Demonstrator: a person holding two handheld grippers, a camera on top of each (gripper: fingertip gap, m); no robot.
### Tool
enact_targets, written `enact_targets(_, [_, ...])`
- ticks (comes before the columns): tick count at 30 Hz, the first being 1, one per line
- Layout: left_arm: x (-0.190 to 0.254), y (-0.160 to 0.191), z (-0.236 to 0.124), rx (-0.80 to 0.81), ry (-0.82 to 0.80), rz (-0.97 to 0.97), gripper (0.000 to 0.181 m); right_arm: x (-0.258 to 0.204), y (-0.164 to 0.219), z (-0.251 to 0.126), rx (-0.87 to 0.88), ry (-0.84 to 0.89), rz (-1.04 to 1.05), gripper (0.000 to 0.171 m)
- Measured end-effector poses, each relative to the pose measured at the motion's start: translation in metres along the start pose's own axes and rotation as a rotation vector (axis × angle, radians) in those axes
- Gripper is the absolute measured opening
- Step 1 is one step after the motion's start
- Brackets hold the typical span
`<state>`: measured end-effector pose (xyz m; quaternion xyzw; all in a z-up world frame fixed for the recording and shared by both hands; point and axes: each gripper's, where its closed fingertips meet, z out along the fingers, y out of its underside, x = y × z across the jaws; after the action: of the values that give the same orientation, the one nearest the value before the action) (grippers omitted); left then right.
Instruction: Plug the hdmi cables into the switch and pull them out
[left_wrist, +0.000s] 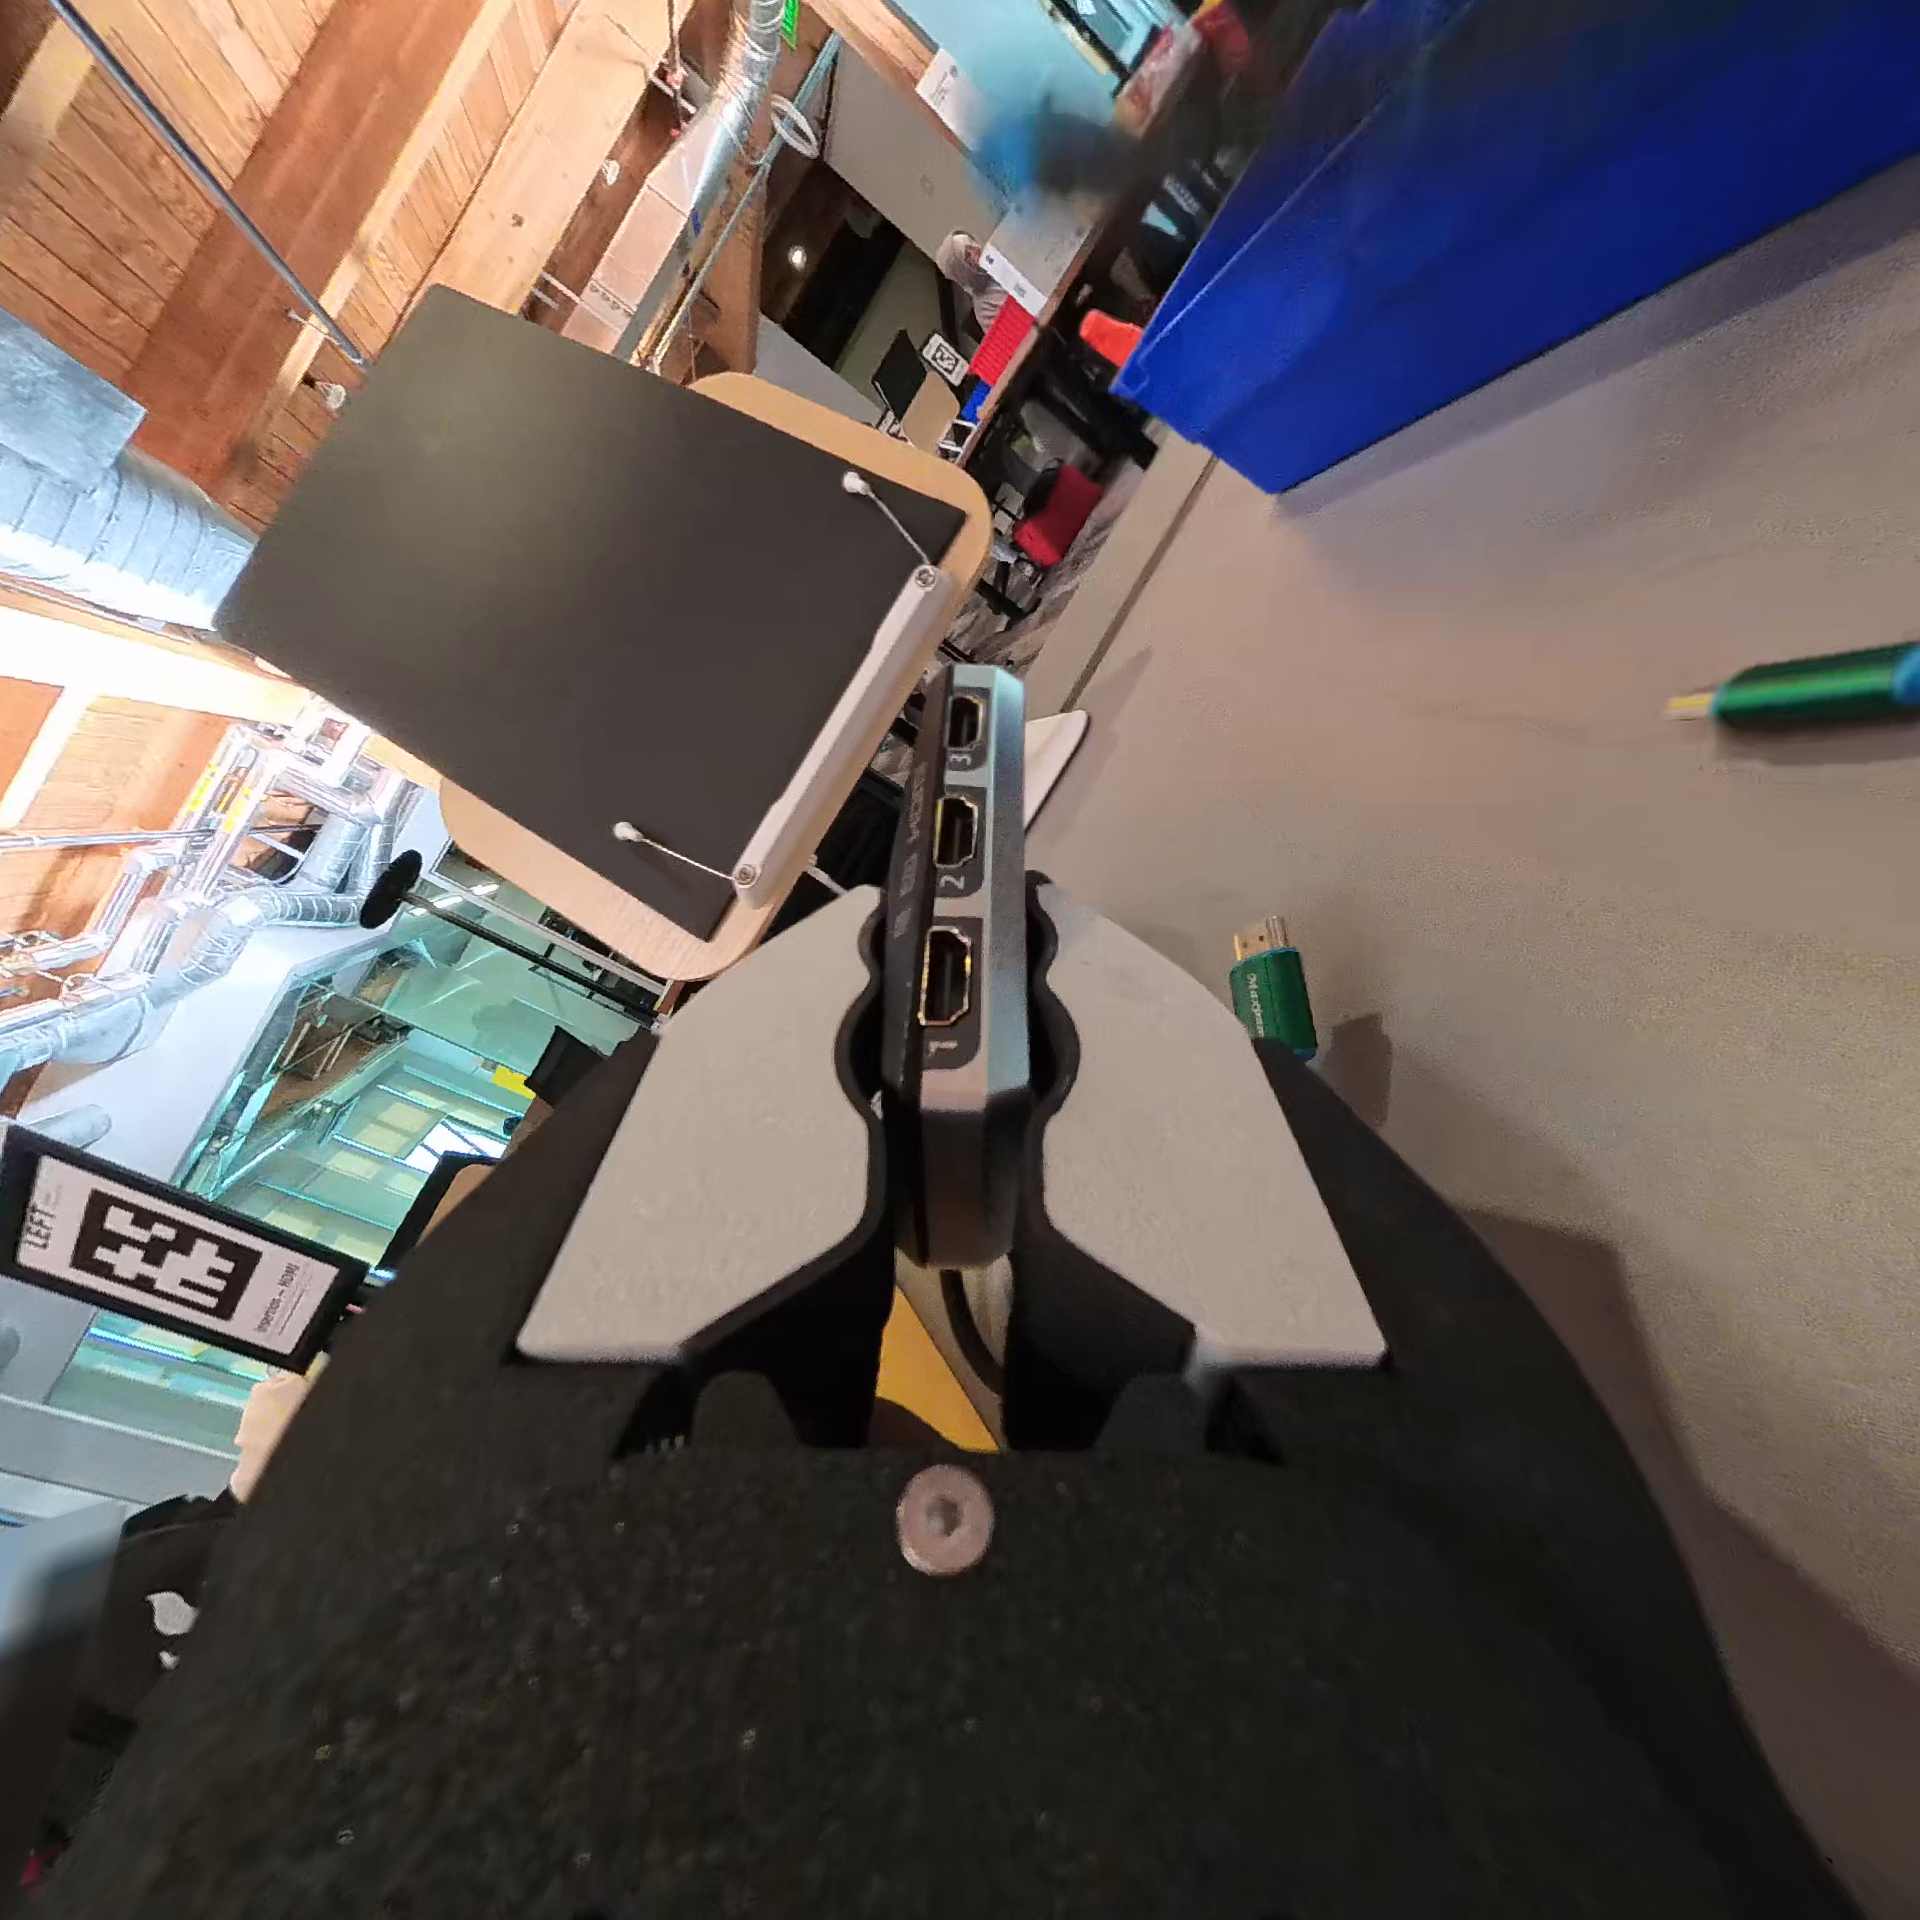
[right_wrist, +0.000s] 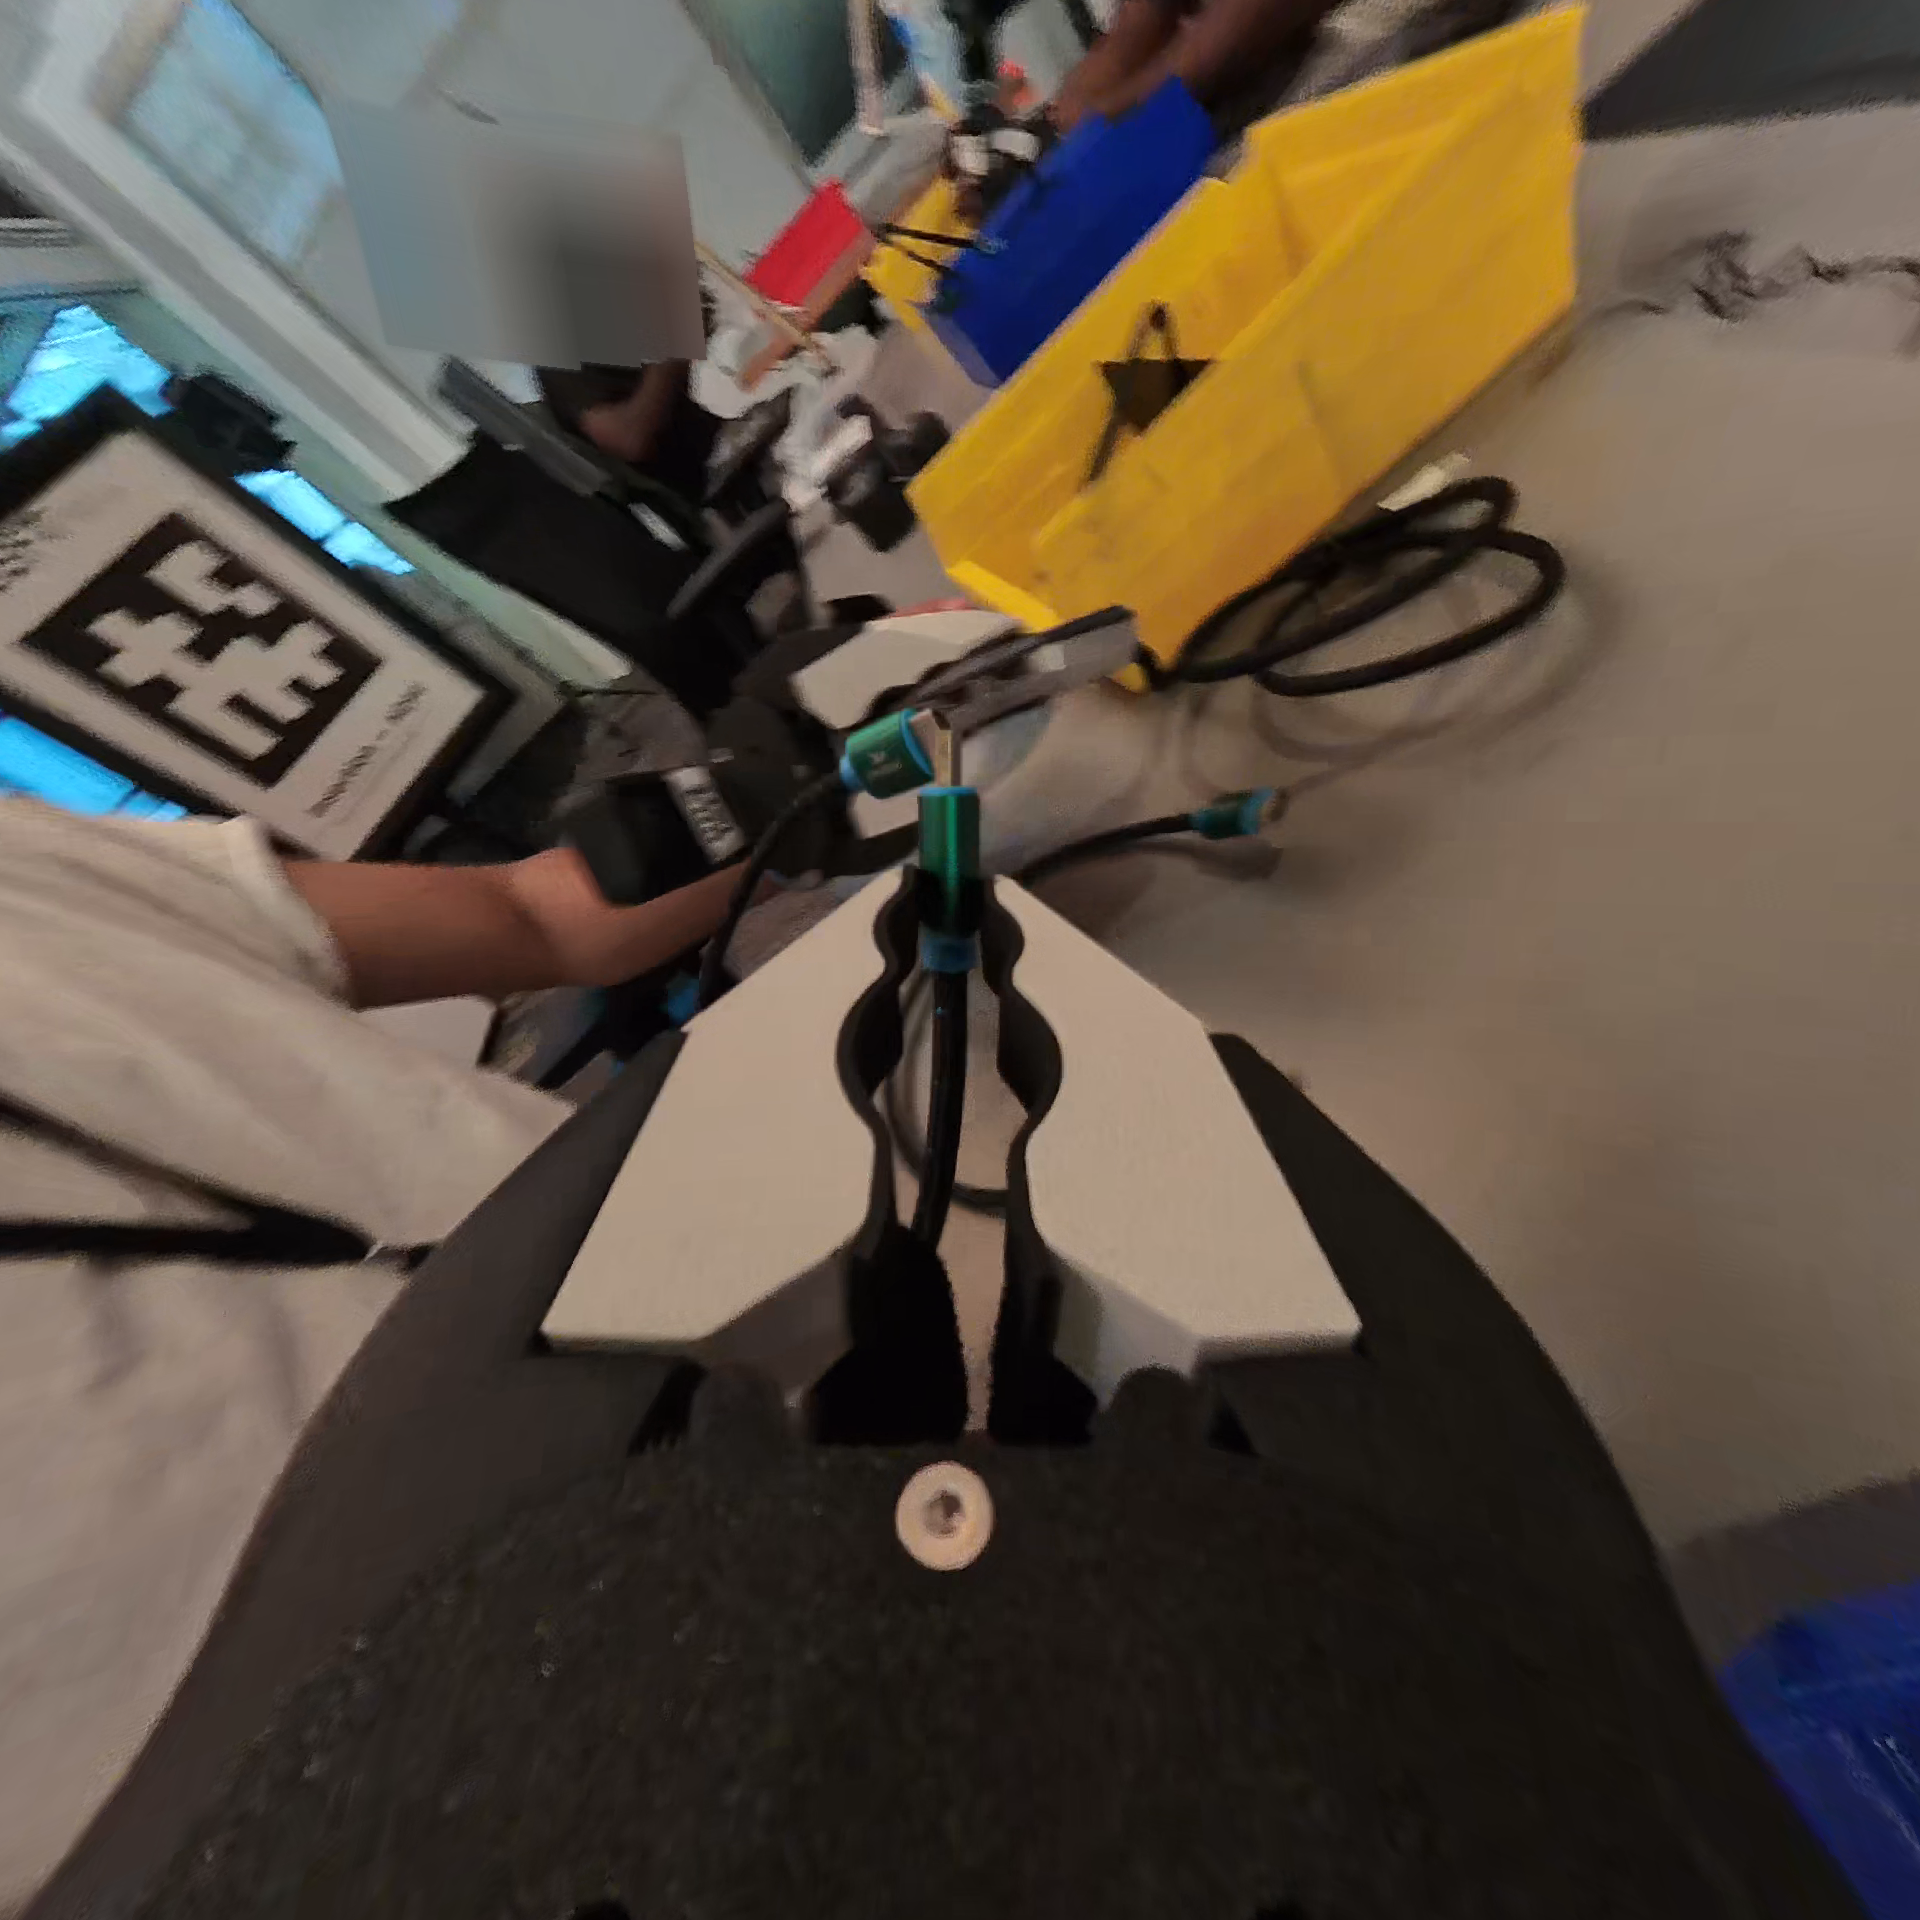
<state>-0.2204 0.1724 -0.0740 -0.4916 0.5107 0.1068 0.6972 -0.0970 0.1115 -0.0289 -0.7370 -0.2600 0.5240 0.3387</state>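
- Switch (left_wrist: 961, 966), left wrist view: the left gripper (left_wrist: 956, 1039) is clamped on its lower end, the body lifted edge-on with three empty ports facing the camera. Only that end is pinched, so a hard push could, I judge, pivot it in the grip.
- Two green plugs (left_wrist: 1270, 992) (left_wrist: 1808, 686) lie loose on the grey table (left_wrist: 1507, 831), apart from the switch; one near the gripper could get knocked.
- Right wrist view: the right gripper (right_wrist: 948, 904) is closed on a green HDMI plug (right_wrist: 945, 842) just at the tips, its cable (right_wrist: 940, 1091) trailing back between the fingers. Such a shallow hold could let the plug tilt and miss a port. Blur hides its metal tip.
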Motion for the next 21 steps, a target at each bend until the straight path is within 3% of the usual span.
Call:
enact_targets(3, [0.001, 0.002, 0.002, -0.005, 0.001, -0.007, 0.022, -0.043, 0.011, -0.026, -0.069, -0.181, -0.067, 0.01])
enact_targets(6, [0.005, -0.002, 0.005, 0.005, 0.001, 0.012, 0.022, -0.058, 0.021, -0.029, -0.093, -0.293, -0.021, 0.009])
enact_targets(14, [0.019, -0.036, 0.006, 0.104, -0.095, 0.279, 0.022, -0.034, 0.048, 0.067, -0.124, -0.489, 0.459, 0.009])
enact_targets(21, [0.013, -0.044, -0.002, 0.15, -0.168, 0.335, 0.022, -0.032, 0.045, 0.088, -0.057, -0.553, 0.595, 0.009])
